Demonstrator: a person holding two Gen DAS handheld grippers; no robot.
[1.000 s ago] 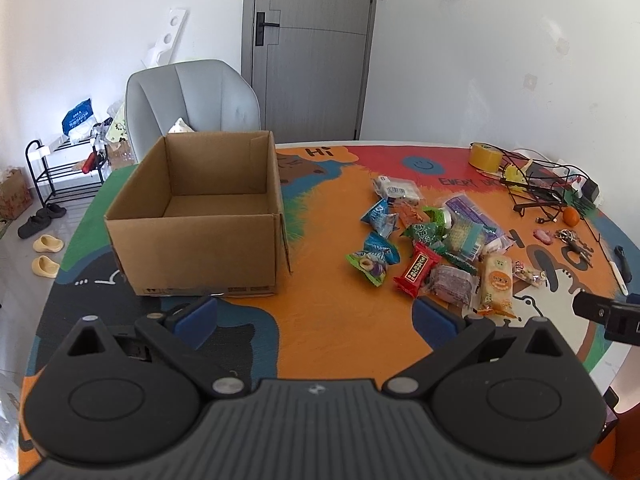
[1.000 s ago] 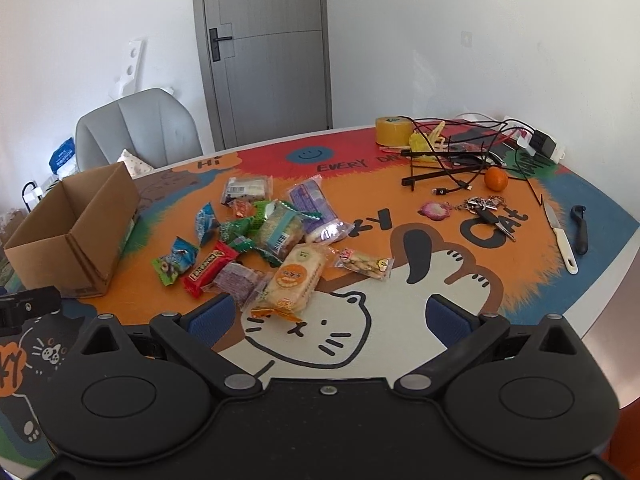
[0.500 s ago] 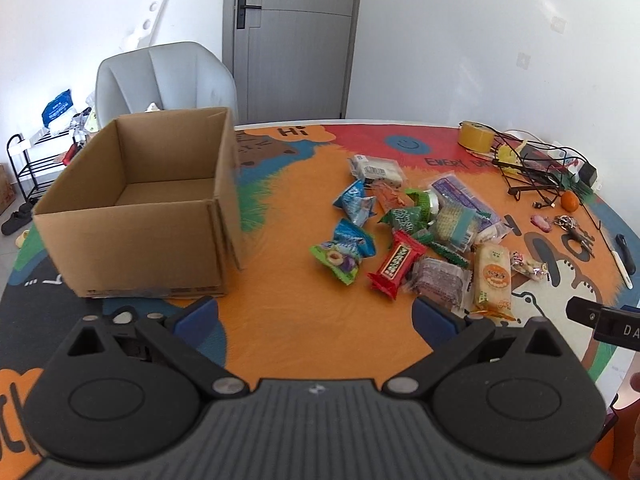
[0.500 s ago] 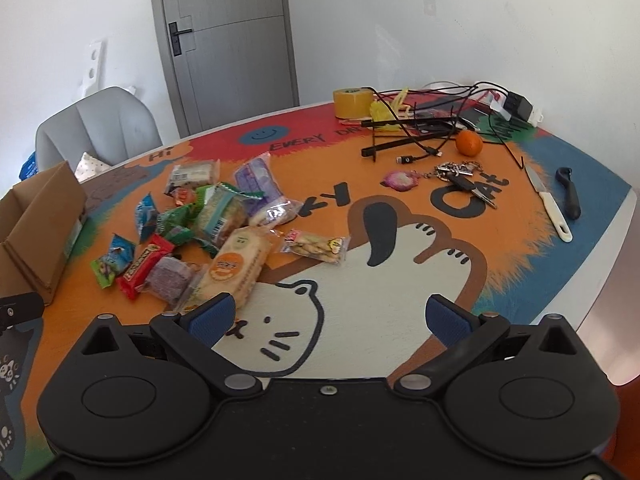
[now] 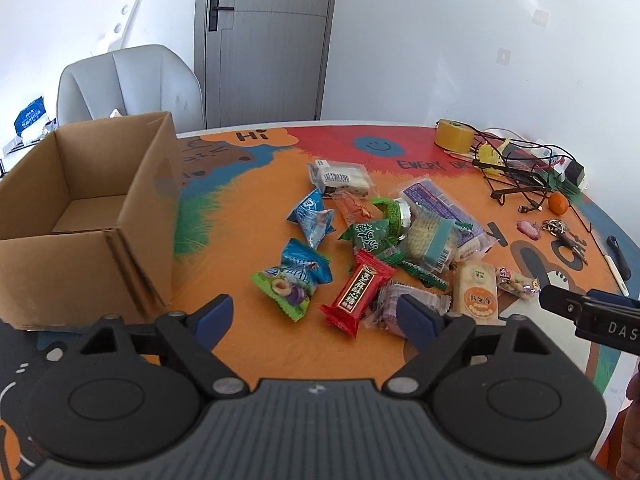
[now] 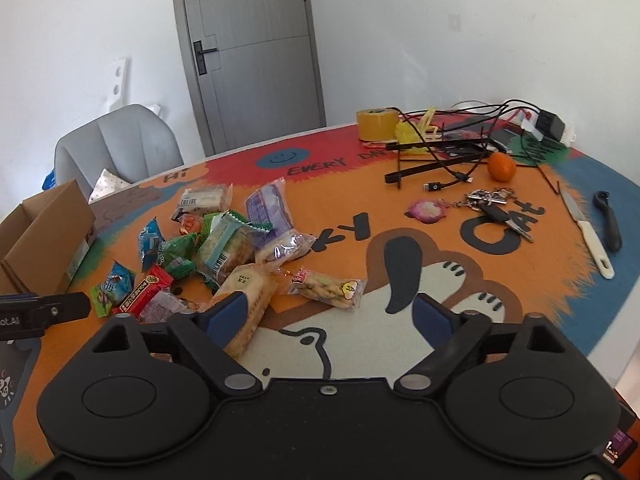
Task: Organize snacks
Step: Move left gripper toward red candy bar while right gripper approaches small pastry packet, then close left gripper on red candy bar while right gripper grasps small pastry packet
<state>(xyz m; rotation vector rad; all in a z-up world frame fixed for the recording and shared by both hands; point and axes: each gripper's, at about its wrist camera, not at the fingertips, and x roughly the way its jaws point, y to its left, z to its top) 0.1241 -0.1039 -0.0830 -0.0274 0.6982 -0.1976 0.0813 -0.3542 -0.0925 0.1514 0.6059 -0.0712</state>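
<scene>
An open, empty cardboard box (image 5: 60,268) stands at the table's left, also seen as the box (image 6: 44,232) in the right wrist view. A pile of several snack packets lies mid-table, among them a red packet (image 5: 356,292), a green-and-blue packet (image 5: 292,280) and a cream cracker packet (image 6: 248,292). My left gripper (image 5: 314,318) hovers low before the pile, jaws closing; the red packet's near end shows in the gap, untouched. My right gripper (image 6: 330,316) is closing too, over bare mat, its left finger (image 6: 226,316) in front of the cracker packet.
At the far right lie a tape roll (image 6: 376,124), tangled cables (image 6: 444,152), an orange (image 6: 501,167), keys (image 6: 492,204), a white knife (image 6: 588,236) and a black peeler (image 6: 610,220). A grey chair (image 5: 128,84) stands behind the box.
Both grippers have come forward and lower toward the snack pile, which now looks larger. The fingers of each stand closer together than before. The box has slid leftward in both views.
</scene>
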